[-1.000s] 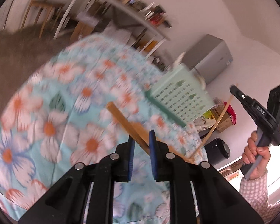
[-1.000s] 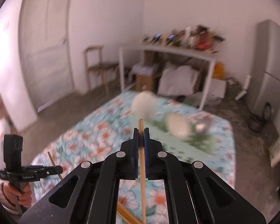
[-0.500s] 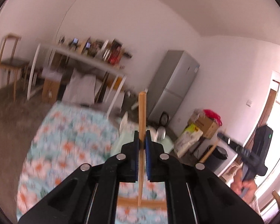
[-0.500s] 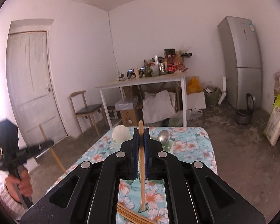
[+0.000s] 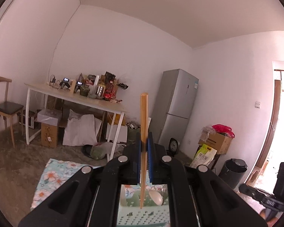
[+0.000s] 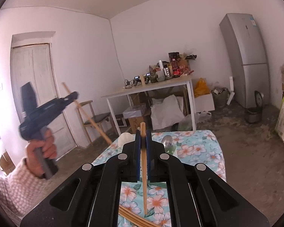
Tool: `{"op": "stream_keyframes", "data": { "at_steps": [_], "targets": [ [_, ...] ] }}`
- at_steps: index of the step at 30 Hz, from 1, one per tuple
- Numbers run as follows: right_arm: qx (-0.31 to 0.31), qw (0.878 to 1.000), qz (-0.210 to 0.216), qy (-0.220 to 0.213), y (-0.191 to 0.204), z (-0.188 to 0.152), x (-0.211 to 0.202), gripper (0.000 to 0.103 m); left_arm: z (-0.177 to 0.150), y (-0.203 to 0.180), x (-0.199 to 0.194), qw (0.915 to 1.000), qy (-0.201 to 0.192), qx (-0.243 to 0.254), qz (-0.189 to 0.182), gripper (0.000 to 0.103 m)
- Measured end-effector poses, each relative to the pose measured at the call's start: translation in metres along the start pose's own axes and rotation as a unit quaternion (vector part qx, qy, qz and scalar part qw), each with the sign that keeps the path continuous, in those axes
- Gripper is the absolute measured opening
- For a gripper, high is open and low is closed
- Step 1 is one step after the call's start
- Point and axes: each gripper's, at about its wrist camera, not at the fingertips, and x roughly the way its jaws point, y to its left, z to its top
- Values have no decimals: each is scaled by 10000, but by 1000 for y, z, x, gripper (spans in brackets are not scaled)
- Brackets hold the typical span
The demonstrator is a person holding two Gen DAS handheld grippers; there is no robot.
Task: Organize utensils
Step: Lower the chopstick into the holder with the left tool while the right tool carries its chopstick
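Open air is found above the floral worktop (image 6: 208, 147). Obstacles noted: a green basket (image 5: 142, 216) at its near end; loose chopsticks (image 6: 134, 216) lying on the cloth — a white ladle (image 6: 125, 139) and metal spoon (image 6: 167, 141) standing up beyond.

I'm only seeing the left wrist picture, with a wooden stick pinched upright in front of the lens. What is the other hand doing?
Observer: The right gripper is shut on its own chopstick, standing almost upright.
Operator: Are there more sticks lying about? I see none.
Observer: Yes, several loose chopsticks lie on the flowered cloth, below the right gripper.
Operator: I spot one pale spoon in a green basket. Anything else there?
Observer: The right wrist view also shows a metal spoon beside the white spoon.
Operator: How does my own gripper look from outside?
Observer: The left gripper, held by a hand, carries its chopstick slanted.
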Motion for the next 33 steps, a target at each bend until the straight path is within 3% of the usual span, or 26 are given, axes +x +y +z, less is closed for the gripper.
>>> {"op": "stream_keyframes", "data": {
  "at_steps": [9,22,23,25,28,33],
  "targets": [
    [68,9997,155,161,-13,0,9,3,-24,-4,67,9989,430,91,168,5],
    [199,9990,208,334,-19,-2,16,3,-67,18,106,9918,1171,25,516,7],
    [203,9990,210,332,-20,-2,17,3,-68,19,106,9915,1203,-8,493,9],
    [165,9991,206,324,-18,0,15,3,-68,21,103,9913,1224,-112,471,29],
    [95,9993,211,303,-13,5,14,3,-63,22,91,9929,1064,-178,492,49],
    [-52,9994,290,171,-3,21,12,3,-55,25,61,9941,906,-276,528,64]
  ]
}}
